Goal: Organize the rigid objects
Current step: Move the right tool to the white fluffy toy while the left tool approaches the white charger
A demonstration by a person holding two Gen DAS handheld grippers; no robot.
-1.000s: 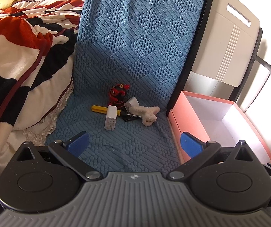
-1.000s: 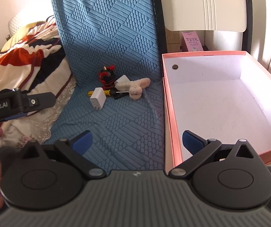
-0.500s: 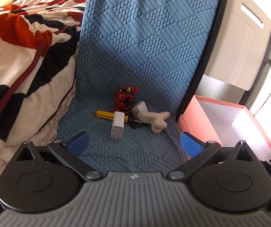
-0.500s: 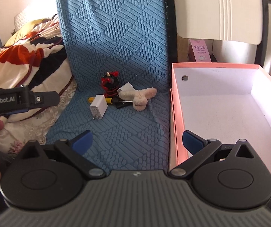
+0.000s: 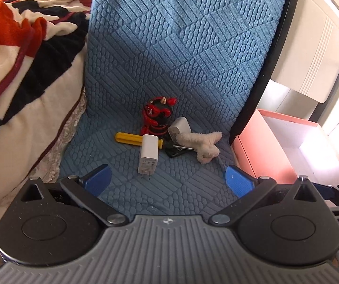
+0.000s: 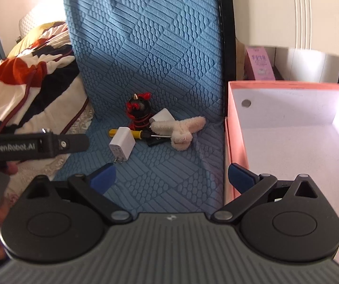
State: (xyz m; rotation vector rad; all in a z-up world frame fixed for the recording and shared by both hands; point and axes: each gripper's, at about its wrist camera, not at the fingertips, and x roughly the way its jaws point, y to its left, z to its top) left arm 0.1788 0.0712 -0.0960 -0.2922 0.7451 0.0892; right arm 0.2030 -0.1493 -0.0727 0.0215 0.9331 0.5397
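Note:
A small pile lies on the blue quilted mat (image 5: 181, 71): a white charger plug (image 5: 148, 156) (image 6: 121, 147), a yellow-handled screwdriver (image 5: 128, 139) (image 6: 136, 134), a red and black figure (image 5: 157, 118) (image 6: 139, 108), a second white adapter (image 5: 179, 126) (image 6: 161, 117) and a cream plush toy (image 5: 203, 145) (image 6: 181, 131). My left gripper (image 5: 168, 181) is open and empty, just short of the charger plug. My right gripper (image 6: 171, 177) is open and empty, nearer than the pile. An open pink box (image 5: 257, 153) (image 6: 287, 142) stands right of the mat.
A red, black and white blanket (image 5: 22, 71) (image 6: 34, 75) is heaped left of the mat. A white board in a black frame (image 5: 311, 54) (image 6: 287, 11) stands behind the box. The left gripper's body (image 6: 32, 145) crosses the left of the right wrist view.
Both grippers have moved forward toward the pile, which now looks larger. The left one has also shifted left, so the box sits further right. Both stay open.

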